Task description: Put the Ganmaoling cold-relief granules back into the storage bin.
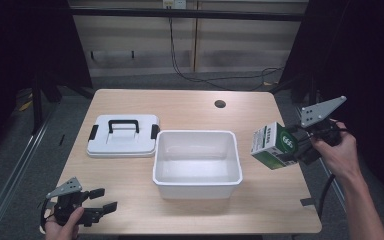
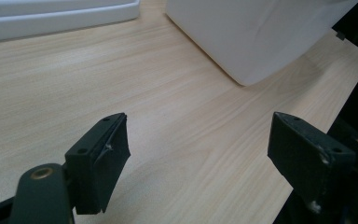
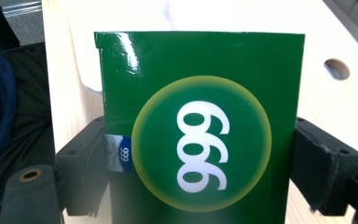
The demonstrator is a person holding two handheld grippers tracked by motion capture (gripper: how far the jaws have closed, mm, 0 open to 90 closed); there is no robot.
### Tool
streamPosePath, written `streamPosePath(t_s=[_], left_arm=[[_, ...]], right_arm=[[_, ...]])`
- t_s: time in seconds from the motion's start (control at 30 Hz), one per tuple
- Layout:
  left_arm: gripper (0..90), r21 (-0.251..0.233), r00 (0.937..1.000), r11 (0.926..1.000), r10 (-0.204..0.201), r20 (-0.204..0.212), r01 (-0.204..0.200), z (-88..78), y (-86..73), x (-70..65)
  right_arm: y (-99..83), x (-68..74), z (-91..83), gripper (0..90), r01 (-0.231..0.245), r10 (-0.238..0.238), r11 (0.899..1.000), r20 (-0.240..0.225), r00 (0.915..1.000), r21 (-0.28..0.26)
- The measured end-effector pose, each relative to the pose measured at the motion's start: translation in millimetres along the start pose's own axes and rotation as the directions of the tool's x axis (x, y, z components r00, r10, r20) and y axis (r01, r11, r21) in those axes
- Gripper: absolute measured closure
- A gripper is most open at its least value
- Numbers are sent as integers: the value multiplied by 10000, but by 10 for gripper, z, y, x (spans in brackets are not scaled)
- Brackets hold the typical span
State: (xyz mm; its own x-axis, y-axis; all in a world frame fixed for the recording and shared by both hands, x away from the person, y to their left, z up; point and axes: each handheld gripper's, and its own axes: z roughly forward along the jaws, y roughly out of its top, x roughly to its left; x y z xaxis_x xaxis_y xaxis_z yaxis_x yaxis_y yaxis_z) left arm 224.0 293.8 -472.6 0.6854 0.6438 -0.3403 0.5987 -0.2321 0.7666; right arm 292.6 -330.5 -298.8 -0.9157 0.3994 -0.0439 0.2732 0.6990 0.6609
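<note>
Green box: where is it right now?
The green box is at the right of the high view, held off the table in the right gripper, just right of the open white bin.

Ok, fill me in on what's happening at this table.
A person works a hand-held gripper in each hand at a wooden table. The right hand-held gripper is clamped on a green carton marked 999, held in the air just right of an empty white bin. The bin's white lid, with a black handle, lies flat on the table to its left. The left hand-held gripper is open, holding nothing, near the front left corner.
</note>
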Motion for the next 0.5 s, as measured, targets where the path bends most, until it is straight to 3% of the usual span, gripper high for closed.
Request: streamPosePath(t_s=[0.3, 0.5], left_arm=[[205, -53, 10000, 10000, 18, -8, -19, -7, 0, -5], [205, -58, 10000, 10000, 29, -18, -29, -10, -1, -3]], right_arm=[[244, -4, -2, 160, 301, -304, 9994, -193, 9994, -176], [448, -4, 91, 160, 574, -579, 9982, -390, 9976, -150]])
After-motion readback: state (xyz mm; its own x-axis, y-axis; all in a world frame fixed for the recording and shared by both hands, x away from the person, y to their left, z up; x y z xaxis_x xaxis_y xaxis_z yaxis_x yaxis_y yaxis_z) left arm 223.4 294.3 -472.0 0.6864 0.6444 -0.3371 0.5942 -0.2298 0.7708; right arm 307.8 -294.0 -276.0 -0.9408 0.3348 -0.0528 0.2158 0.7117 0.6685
